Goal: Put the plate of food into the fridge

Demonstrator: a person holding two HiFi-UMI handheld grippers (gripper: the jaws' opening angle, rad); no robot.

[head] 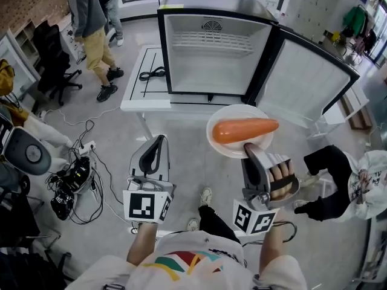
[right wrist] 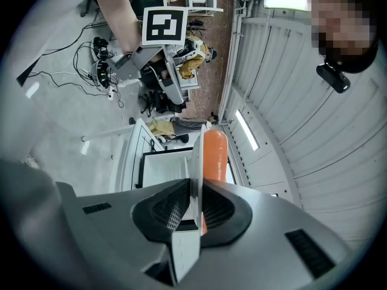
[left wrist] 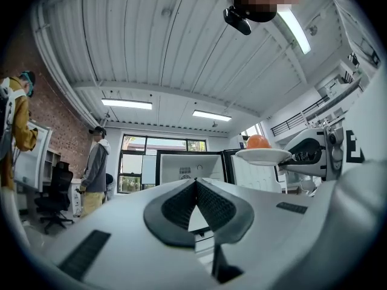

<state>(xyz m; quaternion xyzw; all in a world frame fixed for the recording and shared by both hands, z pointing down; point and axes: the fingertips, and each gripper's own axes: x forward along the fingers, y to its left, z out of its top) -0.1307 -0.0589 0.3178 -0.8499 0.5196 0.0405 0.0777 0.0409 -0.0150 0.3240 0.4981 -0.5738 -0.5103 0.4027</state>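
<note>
A white plate point(head: 225, 144) carrying a long orange carrot point(head: 245, 129) hangs in the air in front of the open fridge point(head: 210, 53). My right gripper point(head: 249, 148) is shut on the plate's near rim. In the right gripper view the plate point(right wrist: 196, 162) runs edge-on between the pads, with the carrot point(right wrist: 214, 154) on its right side and the fridge point(right wrist: 162, 169) beyond. My left gripper point(head: 158, 140) floats to the plate's left, shut and holding nothing. From the left gripper view point(left wrist: 195, 183) the plate point(left wrist: 263, 156) and carrot point(left wrist: 258, 141) show at the right, the fridge point(left wrist: 188, 168) straight ahead.
The fridge stands on a low white table point(head: 142, 95), its door point(head: 314, 80) swung open to the right. A black cable point(head: 151, 74) lies on the table. A person point(head: 94, 29) stands at far left by an office chair point(head: 51, 56). Cables point(head: 78, 180) cover the floor at left; another person point(head: 347, 180) crouches at right.
</note>
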